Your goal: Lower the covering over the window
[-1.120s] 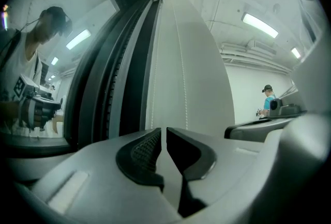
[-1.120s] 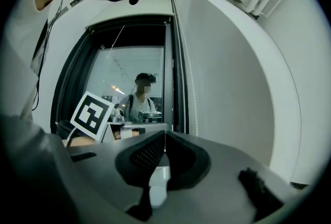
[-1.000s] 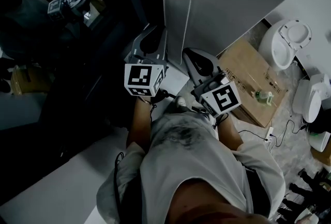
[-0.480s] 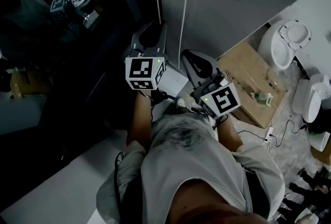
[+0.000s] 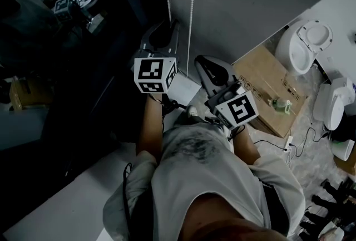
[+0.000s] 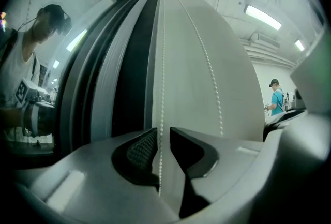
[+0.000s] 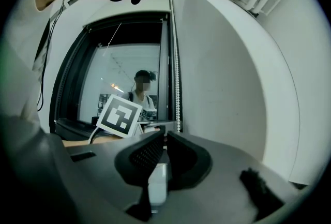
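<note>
Now the left gripper (image 6: 164, 137) has just been opening its jaws: they stand slightly spread, with one strand of the bead chain (image 6: 162, 62) hanging unpinched in the gap at lower centre of its view. That reads as a release before a fresh grip, since the window (image 7: 124, 83), centre left in the right gripper view, shows bare glass. The right gripper (image 7: 165, 137) waits with jaws pressed together, empty.

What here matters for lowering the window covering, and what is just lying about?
Part of the job:
bead chain
window

Just lying about:
cardboard box
small bottle on the box
white toilet
</note>
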`<state>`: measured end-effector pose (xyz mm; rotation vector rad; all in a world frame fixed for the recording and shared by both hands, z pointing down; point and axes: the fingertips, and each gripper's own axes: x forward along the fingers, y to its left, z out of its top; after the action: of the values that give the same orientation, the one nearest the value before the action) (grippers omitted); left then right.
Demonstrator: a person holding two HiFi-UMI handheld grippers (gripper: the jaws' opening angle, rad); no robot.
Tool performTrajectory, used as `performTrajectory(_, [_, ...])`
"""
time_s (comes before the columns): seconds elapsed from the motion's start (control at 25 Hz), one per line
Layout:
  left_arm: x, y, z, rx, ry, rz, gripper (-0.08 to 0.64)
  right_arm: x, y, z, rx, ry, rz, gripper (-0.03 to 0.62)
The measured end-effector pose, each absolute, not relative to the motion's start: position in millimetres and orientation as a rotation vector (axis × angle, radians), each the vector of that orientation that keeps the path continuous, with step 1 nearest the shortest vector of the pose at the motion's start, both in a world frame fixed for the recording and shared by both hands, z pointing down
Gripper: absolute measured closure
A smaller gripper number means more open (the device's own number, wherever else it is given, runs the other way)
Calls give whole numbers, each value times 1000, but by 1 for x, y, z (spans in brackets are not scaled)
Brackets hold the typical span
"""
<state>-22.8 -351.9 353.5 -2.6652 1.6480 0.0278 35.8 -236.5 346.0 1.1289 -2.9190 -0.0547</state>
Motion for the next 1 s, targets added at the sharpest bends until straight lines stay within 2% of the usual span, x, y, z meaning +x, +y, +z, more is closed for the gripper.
performTrajectory(0.04, [-23, -353, 353, -2663, 1648, 32, 476, 36, -237, 346, 1133, -2918, -52, 572])
performTrajectory(0.16, [-25, -353, 349, -2649, 1654, 54, 551, 37, -237, 347, 1137, -2917, -48, 572])
performTrajectory(0.72, [-35, -306, 347, -2725, 1617, 104, 552, 25, -231, 314, 1055, -3019, -133, 572])
performTrajectory(0.84, [-38, -290, 346, -2731, 1607, 95, 552, 16, -229, 298, 1009, -3063, -148, 525])
performTrajectory(1.0, [-45, -263, 348, -2728, 1591, 87, 552, 0, -218, 278, 941, -3117, -213, 513])
